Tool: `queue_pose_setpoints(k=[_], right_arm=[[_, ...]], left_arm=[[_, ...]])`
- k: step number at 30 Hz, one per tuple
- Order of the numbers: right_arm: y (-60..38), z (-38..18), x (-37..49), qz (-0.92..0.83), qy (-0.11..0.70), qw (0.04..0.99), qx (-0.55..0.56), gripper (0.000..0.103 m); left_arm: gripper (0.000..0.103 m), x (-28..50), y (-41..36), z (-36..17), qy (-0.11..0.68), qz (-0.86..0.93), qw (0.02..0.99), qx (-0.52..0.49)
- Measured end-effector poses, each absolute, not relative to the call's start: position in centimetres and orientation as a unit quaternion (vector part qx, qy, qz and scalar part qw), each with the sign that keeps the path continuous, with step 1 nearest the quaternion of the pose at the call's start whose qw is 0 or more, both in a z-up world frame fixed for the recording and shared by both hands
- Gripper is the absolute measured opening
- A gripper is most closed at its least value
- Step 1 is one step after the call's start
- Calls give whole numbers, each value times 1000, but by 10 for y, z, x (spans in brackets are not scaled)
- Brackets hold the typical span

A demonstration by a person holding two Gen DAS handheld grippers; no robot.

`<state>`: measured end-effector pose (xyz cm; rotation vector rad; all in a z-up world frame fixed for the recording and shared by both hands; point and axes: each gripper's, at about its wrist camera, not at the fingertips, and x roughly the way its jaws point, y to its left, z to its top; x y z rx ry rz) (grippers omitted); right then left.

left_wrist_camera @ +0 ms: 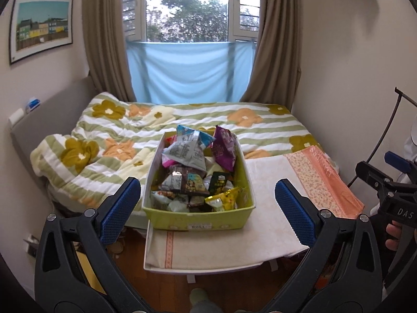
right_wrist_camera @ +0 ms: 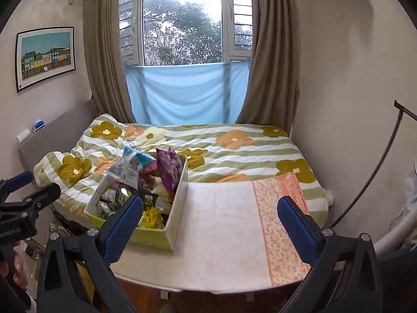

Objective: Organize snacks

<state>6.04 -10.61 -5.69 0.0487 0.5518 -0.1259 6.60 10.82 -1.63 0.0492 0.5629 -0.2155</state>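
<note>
snacks [left_wrist_camera: 194, 167] fill the green box [left_wrist_camera: 242, 182] on a cloth-covered table [right_wrist_camera: 221, 224] — bed [left_wrist_camera: 166, 122] behind — both grippers' fingers spread, empty.

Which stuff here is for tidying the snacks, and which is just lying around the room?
For the job:
- green box
- snack packets piled in the box
- cloth-covered table under the box
- left gripper, open
- right gripper, open

Just lying about:
- flowery quilt
- picture on the wall
- curtains
- blue cloth below the window

Glossy foil snack packets [left_wrist_camera: 191, 154], matt cloth quilt [left_wrist_camera: 104, 140] (soft-looking)
</note>
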Motion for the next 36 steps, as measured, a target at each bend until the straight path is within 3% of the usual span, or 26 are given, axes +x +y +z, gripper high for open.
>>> queue_pose_setpoints(k=[10, 36], right_arm=[[-114, -66, 32, -62, 267, 961, 23, 103], [-116, -68, 21, -66, 261, 963, 22, 103]], left_arm=[[102, 27, 97, -17, 261, -94, 960, 34], [102, 25, 94, -14, 258, -93, 961, 38]])
